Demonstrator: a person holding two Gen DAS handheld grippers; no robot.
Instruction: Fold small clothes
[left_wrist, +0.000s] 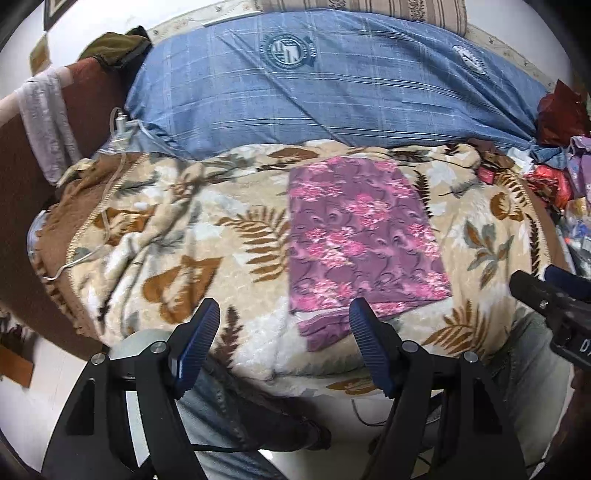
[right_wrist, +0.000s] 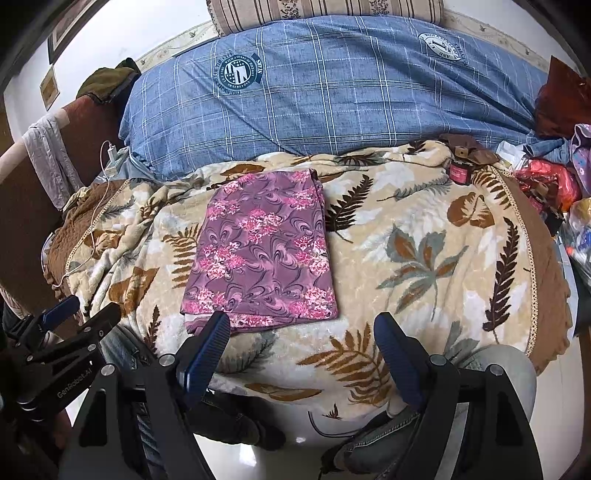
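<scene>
A purple cloth with pink flowers (left_wrist: 362, 240) lies folded into a flat rectangle on the leaf-patterned blanket (left_wrist: 177, 236); it also shows in the right wrist view (right_wrist: 262, 251). My left gripper (left_wrist: 284, 317) is open and empty, just in front of the cloth's near edge. My right gripper (right_wrist: 303, 332) is open and empty, at the cloth's near right corner. The right gripper also shows at the right edge of the left wrist view (left_wrist: 550, 295), and the left gripper at the left edge of the right wrist view (right_wrist: 74, 317).
A blue checked quilt (right_wrist: 325, 99) lies behind the blanket. A white charger and cable (right_wrist: 107, 158) run down the left side. A small red jar (right_wrist: 459, 172) and a pile of bags and clothes (right_wrist: 554, 177) sit at the right. My legs in jeans (right_wrist: 491, 373) are at the bed's front edge.
</scene>
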